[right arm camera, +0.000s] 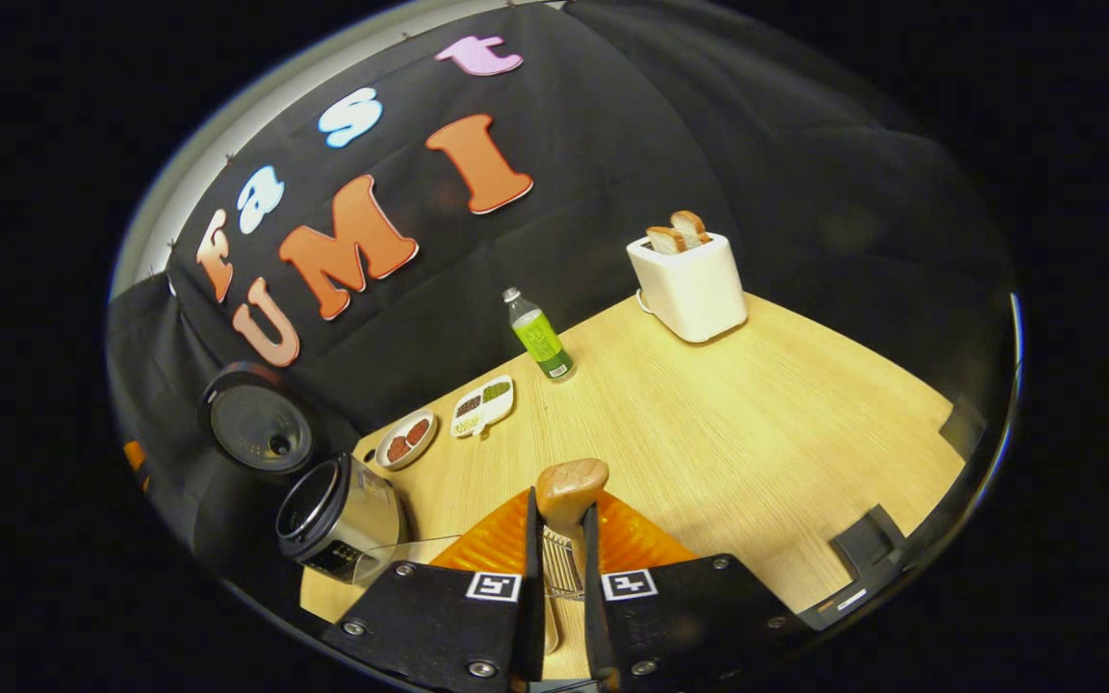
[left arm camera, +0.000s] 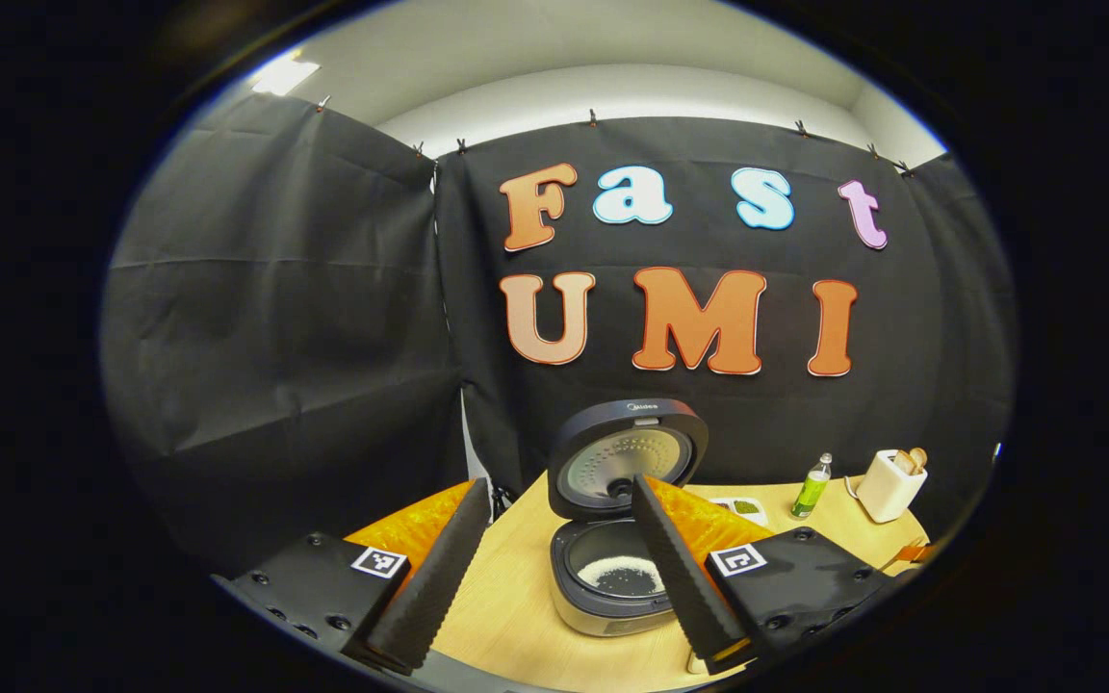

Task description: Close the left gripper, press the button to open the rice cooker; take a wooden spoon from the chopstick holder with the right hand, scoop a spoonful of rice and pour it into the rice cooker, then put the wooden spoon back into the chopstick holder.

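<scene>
As things stand, right gripper [right arm camera: 561,505]: fingers pressed close on the wooden spoon [right arm camera: 571,481], whose bowl pokes out past the fingertips.
Below the fingers: a wire mesh piece [right arm camera: 559,566] shows in the gap, probably the chopstick holder; I cannot tell whether the handle is already inside it.
Left gripper [left arm camera: 559,486]: fingers spread wide, pinching nothing.
Rice cooker [left arm camera: 603,616]: lid [left arm camera: 627,452] up, a patch of rice [left arm camera: 622,575] in the pot, so the pour looks done.
Risk: letting go before the handle is seated could drop the spoon onto the table [right arm camera: 757,433]; pushing down off-centre could tip the holder.
Pose, right: rolled to one side, angled down over the table.
Pose, left: held level, facing the cooker, back from it.
</scene>
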The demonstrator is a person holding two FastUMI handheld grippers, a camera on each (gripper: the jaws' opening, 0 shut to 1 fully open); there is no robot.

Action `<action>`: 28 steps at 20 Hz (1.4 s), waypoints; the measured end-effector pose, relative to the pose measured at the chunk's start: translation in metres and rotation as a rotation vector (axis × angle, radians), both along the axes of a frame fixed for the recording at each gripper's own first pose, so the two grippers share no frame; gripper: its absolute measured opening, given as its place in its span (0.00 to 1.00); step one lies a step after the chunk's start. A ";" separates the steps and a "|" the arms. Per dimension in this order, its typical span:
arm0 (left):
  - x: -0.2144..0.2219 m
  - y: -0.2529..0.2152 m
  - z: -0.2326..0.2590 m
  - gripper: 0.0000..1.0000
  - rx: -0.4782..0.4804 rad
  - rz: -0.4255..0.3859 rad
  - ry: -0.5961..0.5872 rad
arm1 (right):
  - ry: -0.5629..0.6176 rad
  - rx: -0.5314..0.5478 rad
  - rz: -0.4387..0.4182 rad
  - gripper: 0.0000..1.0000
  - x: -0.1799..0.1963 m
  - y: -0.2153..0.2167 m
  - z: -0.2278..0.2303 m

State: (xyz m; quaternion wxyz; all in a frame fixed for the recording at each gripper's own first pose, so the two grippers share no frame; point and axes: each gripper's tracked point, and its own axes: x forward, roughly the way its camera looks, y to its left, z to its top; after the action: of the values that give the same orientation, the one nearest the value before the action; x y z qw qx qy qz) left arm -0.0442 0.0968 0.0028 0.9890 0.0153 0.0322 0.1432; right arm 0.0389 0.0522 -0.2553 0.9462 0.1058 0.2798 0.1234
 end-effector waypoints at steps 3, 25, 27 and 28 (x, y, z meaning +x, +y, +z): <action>-0.005 0.008 0.009 0.96 0.003 0.011 -0.024 | -0.021 -0.041 0.028 0.15 -0.007 0.006 0.019; -0.011 0.086 0.031 1.00 0.068 -0.069 -0.042 | -0.193 -0.342 0.259 0.14 -0.094 0.142 0.050; -0.010 0.098 0.027 1.00 0.072 -0.064 -0.027 | -0.180 -0.389 0.256 0.15 -0.099 0.145 0.035; -0.010 0.103 0.025 1.00 0.074 -0.063 -0.021 | -0.176 -0.417 0.254 0.15 -0.101 0.145 0.029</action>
State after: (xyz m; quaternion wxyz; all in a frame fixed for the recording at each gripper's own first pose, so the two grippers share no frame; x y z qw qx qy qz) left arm -0.0539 0.2001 0.0283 0.9921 0.0513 0.0160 0.1135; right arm -0.0620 0.1977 -0.2267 0.9452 -0.1387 0.2266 0.1896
